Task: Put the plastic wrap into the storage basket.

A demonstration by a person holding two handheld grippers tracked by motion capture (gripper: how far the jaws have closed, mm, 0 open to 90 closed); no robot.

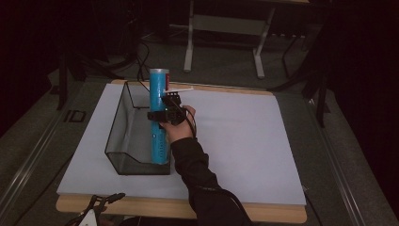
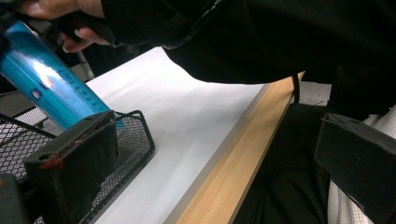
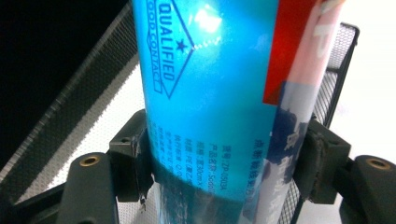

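Observation:
A tall blue cylinder [image 1: 159, 92] with a red and white label stands upright with its lower end inside a black mesh basket [image 1: 120, 129]. My right gripper [image 1: 162, 115] is shut on the cylinder's middle. In the right gripper view the blue cylinder [image 3: 210, 93] sits clamped between both pads, with the basket's mesh wall [image 3: 79, 107] behind it. My left gripper [image 1: 110, 198] rests low at the table's front left edge. In its own view it [image 2: 215, 163] is open with nothing between the jaws, and I see the cylinder [image 2: 46, 88] rising out of the basket's corner [image 2: 135, 135].
A white sheet [image 1: 244, 136] covers the wooden table [image 1: 273, 213]. A small white card [image 1: 181, 88] lies behind the cylinder. The person's dark sleeve [image 1: 197, 174] crosses the front of the sheet. A metal table frame [image 1: 226, 28] stands on the floor beyond.

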